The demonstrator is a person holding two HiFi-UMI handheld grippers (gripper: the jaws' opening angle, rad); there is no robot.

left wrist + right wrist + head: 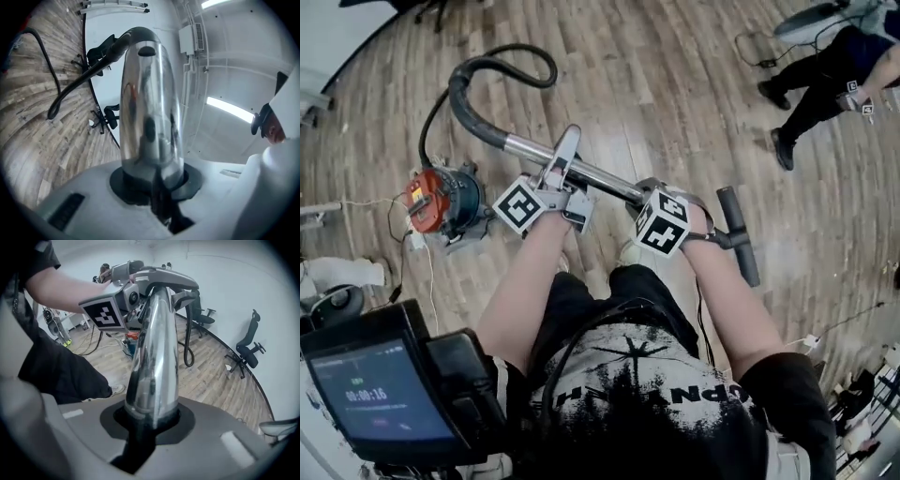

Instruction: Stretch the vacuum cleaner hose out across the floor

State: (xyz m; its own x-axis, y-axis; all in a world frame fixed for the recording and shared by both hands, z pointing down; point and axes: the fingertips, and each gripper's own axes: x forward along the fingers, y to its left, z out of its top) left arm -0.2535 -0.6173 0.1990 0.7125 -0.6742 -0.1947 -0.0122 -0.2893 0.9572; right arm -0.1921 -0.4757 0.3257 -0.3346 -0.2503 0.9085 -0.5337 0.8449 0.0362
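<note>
Hardly begun, by the look of it. At left, red and blue vacuum canister [441,202] on the wood floor [675,84]; above it, black hose [492,58] not yet stretched, bent in a loop close to the canister. Then chrome wand [605,178], up off the floor, clamped by left gripper [562,183] and, further right, by right gripper [670,220], both with jaws narrow and pressed on the tube. At the right end, dark floor nozzle [739,246]. Left to do, probably: pulling away until the hose lies straight.

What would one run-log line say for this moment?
left tongs: gripping shiny metal vacuum tube | right tongs: gripping same tube | black hose: curled on wooden floor
</note>
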